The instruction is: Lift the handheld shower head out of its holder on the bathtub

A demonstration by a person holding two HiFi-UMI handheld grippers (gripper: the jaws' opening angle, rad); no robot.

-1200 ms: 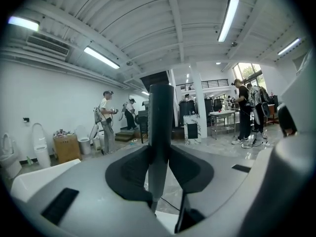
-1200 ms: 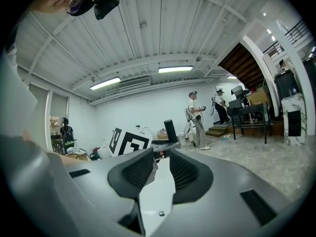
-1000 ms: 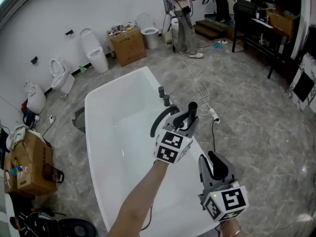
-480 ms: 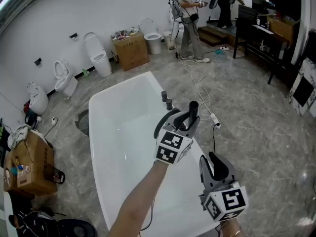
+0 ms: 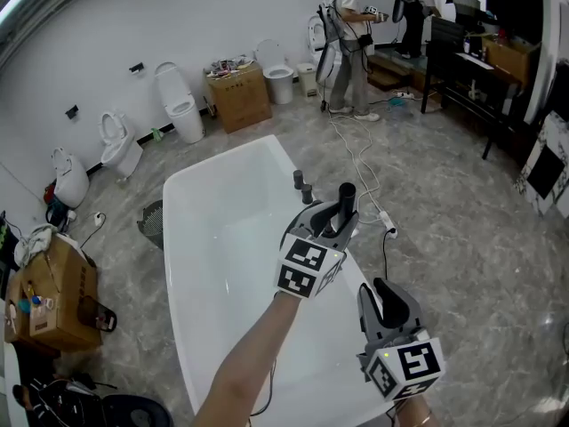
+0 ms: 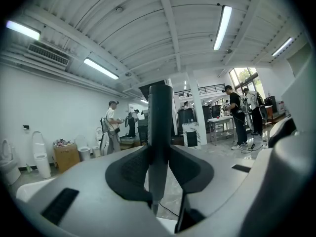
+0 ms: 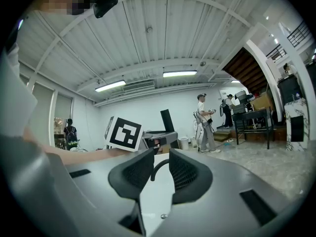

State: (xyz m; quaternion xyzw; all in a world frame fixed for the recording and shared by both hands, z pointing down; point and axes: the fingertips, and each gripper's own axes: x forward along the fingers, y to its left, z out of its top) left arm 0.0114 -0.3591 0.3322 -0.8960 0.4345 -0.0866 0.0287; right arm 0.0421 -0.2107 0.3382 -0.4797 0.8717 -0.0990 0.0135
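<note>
My left gripper (image 5: 331, 221) is shut on the dark handheld shower head (image 5: 347, 196), which stands upright between its pads over the right rim of the white bathtub (image 5: 200, 205). In the left gripper view the shower head (image 6: 159, 127) fills the gap of the left gripper (image 6: 159, 169). Its dark hose (image 5: 293, 213) curves down to the tub's rim. Closer to me, my right gripper (image 5: 391, 299) hangs beside the tub; its jaws are closing with nothing between them. Through the right gripper (image 7: 160, 172) only the far hose (image 7: 157, 168) shows.
Two dark tap knobs (image 5: 302, 185) stand on the tub's rim. Toilets (image 5: 178, 100) and a cardboard box (image 5: 238, 92) line the back wall. A white cable (image 5: 360, 163) runs over the floor. People (image 5: 351, 34) stand at the back right. Another box (image 5: 49, 296) is at the left.
My left gripper has risen a little with the shower head in it. The right gripper has hardly shifted in the head view.
</note>
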